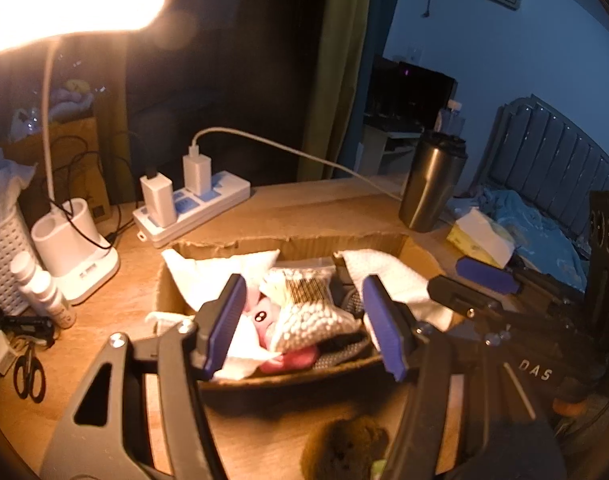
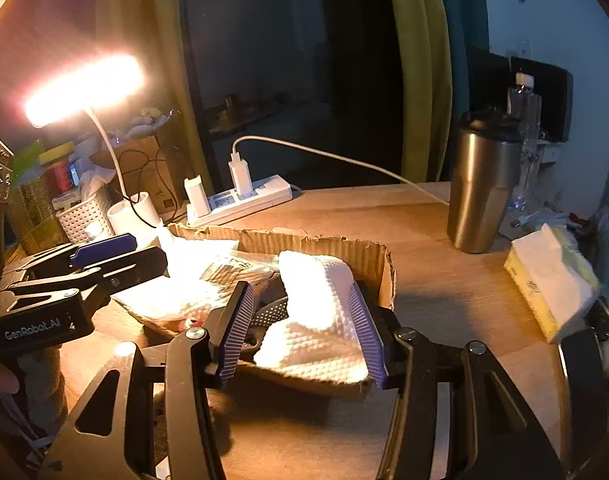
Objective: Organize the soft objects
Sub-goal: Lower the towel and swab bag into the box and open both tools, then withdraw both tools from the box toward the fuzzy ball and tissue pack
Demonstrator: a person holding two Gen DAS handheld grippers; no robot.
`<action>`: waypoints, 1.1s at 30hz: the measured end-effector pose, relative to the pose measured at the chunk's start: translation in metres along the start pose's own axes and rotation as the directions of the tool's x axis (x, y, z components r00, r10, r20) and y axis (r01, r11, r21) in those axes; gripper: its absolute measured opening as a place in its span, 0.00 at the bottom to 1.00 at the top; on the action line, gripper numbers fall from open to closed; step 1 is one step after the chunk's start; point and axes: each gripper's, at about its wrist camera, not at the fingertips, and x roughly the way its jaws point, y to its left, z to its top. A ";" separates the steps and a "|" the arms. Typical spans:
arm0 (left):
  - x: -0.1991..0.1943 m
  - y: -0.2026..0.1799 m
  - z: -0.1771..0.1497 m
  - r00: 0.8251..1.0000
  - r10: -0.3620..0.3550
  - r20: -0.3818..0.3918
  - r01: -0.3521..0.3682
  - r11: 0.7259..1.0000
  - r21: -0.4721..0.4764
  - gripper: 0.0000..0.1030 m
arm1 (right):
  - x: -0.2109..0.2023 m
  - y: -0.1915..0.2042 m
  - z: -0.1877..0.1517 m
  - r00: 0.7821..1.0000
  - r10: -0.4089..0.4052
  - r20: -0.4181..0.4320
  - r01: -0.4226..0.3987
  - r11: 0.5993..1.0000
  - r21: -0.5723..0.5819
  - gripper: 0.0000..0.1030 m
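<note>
Down inside the cardboard box (image 1: pixel 288 240), mid-desk, the soft things sit heaped: bag of white beads (image 1: pixel 308 312), pink plush (image 1: pixel 264 316), white paper towel (image 2: pixel 320 312) draped over the right end. Left gripper (image 1: pixel 304 320) hangs spread wide over the beads, pinching nothing; right gripper (image 2: pixel 304 328) spread too, straddling the towel. Risk, I'd say: closing here could snag the flimsy near wall and drag the whole box, or lift the towel and spill the pile. Far right, the steel tumbler (image 2: pixel 484 188) and charger cable (image 2: pixel 344 160) could catch a careless swing.
</note>
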 end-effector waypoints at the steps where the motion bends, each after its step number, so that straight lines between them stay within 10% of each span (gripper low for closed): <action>1: -0.006 0.000 -0.001 1.000 0.000 0.011 0.000 1.000 0.001 0.61 | -0.005 0.002 0.000 1.000 -0.005 0.008 0.005 1.000 -0.001 0.52; 33: -0.122 0.009 -0.041 0.987 0.017 0.158 -0.011 0.999 -0.034 0.73 | -0.095 0.058 -0.022 0.994 -0.050 0.095 0.057 0.996 -0.063 0.59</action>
